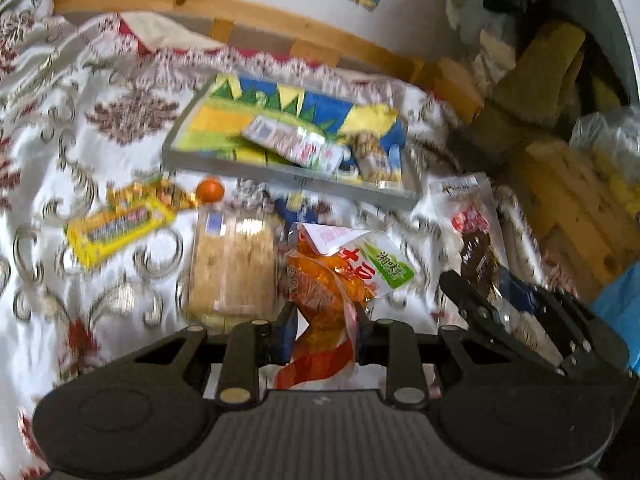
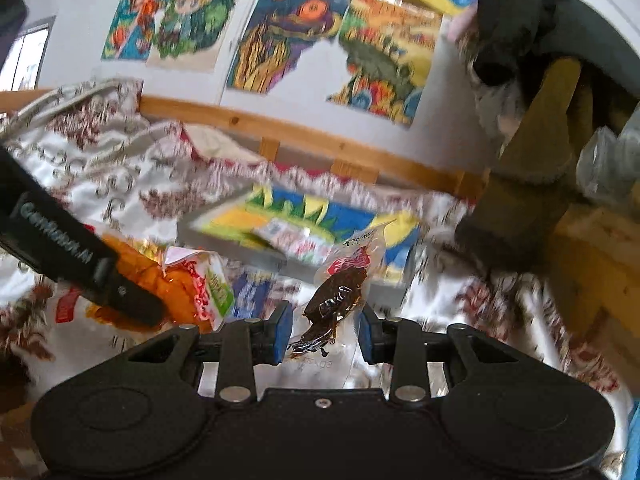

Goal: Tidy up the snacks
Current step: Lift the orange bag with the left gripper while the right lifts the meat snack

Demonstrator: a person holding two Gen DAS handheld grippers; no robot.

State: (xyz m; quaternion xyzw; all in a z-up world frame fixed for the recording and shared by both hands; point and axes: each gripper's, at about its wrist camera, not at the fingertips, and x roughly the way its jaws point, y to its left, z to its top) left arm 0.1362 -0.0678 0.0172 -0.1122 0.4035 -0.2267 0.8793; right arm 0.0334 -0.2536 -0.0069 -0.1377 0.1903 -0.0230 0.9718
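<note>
Snacks lie scattered on the patterned cloth (image 1: 120, 128), and some already sit in the colourful tray (image 1: 224, 160). Our left gripper (image 1: 324, 332) has its jaws clamped on the orange snack bag (image 1: 320, 280), near the cracker pack (image 1: 234, 264). Our right gripper (image 2: 323, 336) carries the clear pouch of dark meat (image 2: 340, 296) between its jaws, just before the tray (image 2: 224, 236); whether they pinch it, we cannot tell.
</note>
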